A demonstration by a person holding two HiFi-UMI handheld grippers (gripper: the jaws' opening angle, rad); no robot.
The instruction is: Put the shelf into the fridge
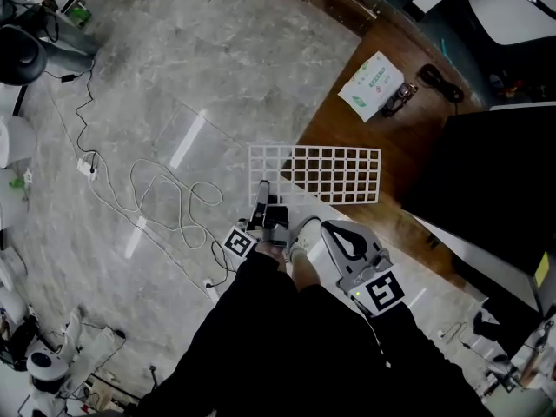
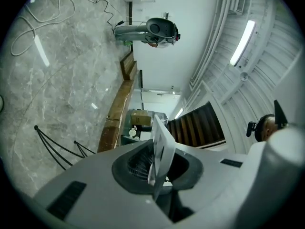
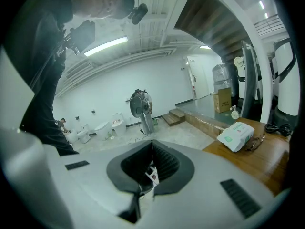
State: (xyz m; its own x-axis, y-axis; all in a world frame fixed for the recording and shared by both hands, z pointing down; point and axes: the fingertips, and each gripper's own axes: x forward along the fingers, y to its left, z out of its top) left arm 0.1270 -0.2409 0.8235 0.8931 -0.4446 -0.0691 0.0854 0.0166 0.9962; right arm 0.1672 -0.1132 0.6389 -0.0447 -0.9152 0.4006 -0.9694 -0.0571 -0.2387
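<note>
The white wire-grid shelf [image 1: 321,174] hangs level above the floor, beside the corner of a wooden table. My left gripper [image 1: 263,194] holds its near left corner. In the left gripper view the shelf [image 2: 161,147] stands edge-on between the dark pads [image 2: 138,168], and the left gripper [image 2: 157,171] is shut on it. My right gripper [image 1: 302,231] sits just right of the left one at the shelf's near edge. The right gripper view shows that gripper [image 3: 151,168] shut, with a small white piece of the shelf [image 3: 151,175] caught in the gap.
A large black appliance [image 1: 486,181] with a white edge stands at the right. The wooden table [image 1: 391,146] carries a white packet [image 1: 373,83] and a black cable [image 1: 439,81]. White cables [image 1: 165,202] trail over the grey marble floor at the left.
</note>
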